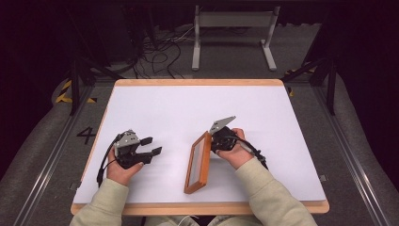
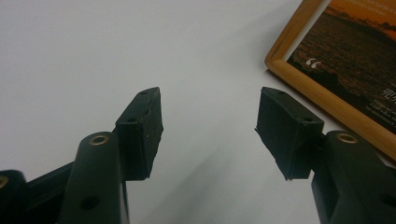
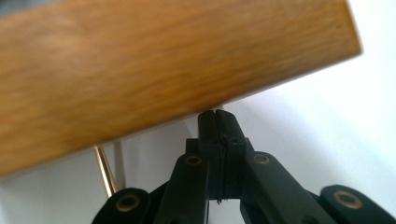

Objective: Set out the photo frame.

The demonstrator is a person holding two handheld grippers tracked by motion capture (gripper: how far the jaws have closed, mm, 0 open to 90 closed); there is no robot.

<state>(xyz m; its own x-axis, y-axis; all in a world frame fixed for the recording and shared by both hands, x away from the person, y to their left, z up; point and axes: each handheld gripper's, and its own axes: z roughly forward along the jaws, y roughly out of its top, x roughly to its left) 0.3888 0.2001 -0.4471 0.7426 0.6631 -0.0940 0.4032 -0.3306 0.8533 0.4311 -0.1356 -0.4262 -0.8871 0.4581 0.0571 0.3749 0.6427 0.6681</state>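
A wooden picture frame (image 1: 198,162) stood tilted on its long edge just right of centre on the white surface (image 1: 179,108). The right gripper (image 1: 217,140), jaws clenched empty, pressed its tips against the frame's back at about 3 o'clock — propping it. The left gripper (image 1: 151,145) waited at 9 o'clock, jaws released. The frame seemed half raised, not yet freestanding.

White table (image 1: 188,108), floor cables (image 1: 160,52), grey stand (image 1: 233,21)

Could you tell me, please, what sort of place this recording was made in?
Probably a lab recording station: a white wood-edged table on grey floor, black cables behind it, yellow-black hazard tape, and a person's hand-held black two-jaw grippers.
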